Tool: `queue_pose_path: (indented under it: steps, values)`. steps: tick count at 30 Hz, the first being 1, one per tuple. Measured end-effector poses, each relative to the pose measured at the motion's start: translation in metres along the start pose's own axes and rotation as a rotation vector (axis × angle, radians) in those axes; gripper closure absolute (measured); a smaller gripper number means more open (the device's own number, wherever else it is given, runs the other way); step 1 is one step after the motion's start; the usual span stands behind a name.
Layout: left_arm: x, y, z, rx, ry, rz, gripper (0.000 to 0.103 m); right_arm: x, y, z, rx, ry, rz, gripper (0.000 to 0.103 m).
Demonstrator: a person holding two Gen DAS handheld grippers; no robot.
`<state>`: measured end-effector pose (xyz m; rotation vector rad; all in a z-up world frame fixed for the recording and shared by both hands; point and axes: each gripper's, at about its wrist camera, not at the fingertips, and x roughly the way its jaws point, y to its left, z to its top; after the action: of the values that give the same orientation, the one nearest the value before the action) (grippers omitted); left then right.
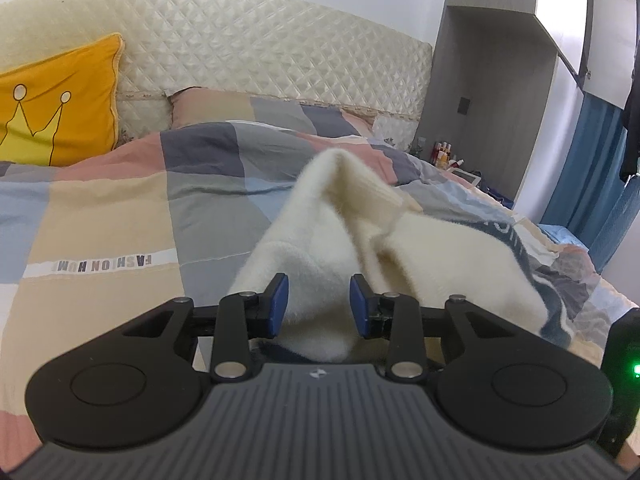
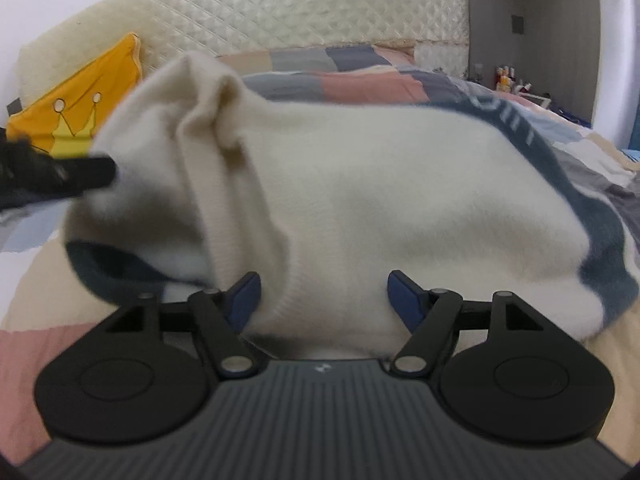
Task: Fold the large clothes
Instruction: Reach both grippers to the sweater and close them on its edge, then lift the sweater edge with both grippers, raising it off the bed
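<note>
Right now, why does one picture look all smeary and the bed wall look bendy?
Right wrist view: the white sweater and the black left gripper at the left edge are smeared by motion blur. Left wrist view: sharp, but the fisheye lens curves the quilted headboard; a green light glows at the right edge.

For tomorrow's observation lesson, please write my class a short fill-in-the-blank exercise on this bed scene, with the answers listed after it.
1. The fluffy sweater is mostly ____ in colour.
2. The orange pillow shows a yellow ____.
3. The sweater lies on a patchwork duvet printed with the word FASHION, on a ____.
4. The band along the sweater's edge is dark ____.

Missing words: white (cream); crown; bed; blue
</note>
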<state>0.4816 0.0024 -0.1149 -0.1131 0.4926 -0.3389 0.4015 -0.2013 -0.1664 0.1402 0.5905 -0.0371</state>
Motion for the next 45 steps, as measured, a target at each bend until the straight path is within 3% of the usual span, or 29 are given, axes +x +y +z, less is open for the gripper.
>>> queue_pose_path:
  steps: [1,2,3,5,8,12,18,21,24,27,35,39,45]
  values:
    - [-0.001,-0.002,-0.001,0.004,0.002,0.007,0.063,0.001,-0.004,-0.001,0.011,0.002,-0.002,0.035]
    - [-0.002,-0.004,-0.001,0.01,0.005,0.012,0.063,0.001,-0.008,0.0,0.026,0.01,-0.005,0.046]
    - [-0.003,-0.007,-0.001,0.018,0.008,0.017,0.064,0.0,-0.012,0.001,0.044,0.009,-0.004,0.065]
    - [-0.004,-0.012,-0.001,0.022,0.024,0.002,0.063,-0.006,-0.016,0.002,0.063,-0.006,0.007,0.082]
    - [-0.009,-0.023,0.003,0.03,0.03,-0.057,0.063,-0.018,-0.009,0.0,0.01,-0.055,-0.003,0.086]
    - [-0.005,-0.04,0.007,0.064,0.054,-0.049,0.063,-0.031,-0.01,0.0,0.016,-0.081,0.006,0.093]
    - [-0.007,-0.06,0.014,0.061,0.096,-0.069,0.062,-0.058,-0.023,-0.003,0.052,-0.123,0.017,0.094]
    - [-0.014,-0.07,0.012,0.057,0.113,-0.072,0.053,-0.074,-0.025,-0.005,0.062,-0.142,0.019,0.094]
    - [-0.023,-0.077,0.008,0.052,0.126,-0.076,0.053,-0.083,-0.029,-0.003,0.062,-0.165,0.014,0.095]
    - [-0.039,-0.083,0.0,0.02,0.14,-0.087,0.046,-0.095,-0.038,-0.004,0.057,-0.17,0.026,0.095]
    - [-0.072,-0.101,-0.028,-0.045,0.151,-0.104,0.042,-0.132,-0.056,-0.025,0.035,-0.149,0.017,0.095]
    - [-0.086,-0.114,-0.042,-0.125,0.139,-0.044,0.037,-0.145,-0.065,-0.029,0.017,-0.151,0.02,0.095]
    - [-0.099,-0.133,-0.075,-0.093,0.176,0.111,0.037,-0.165,-0.078,-0.036,-0.008,-0.141,0.014,0.096]
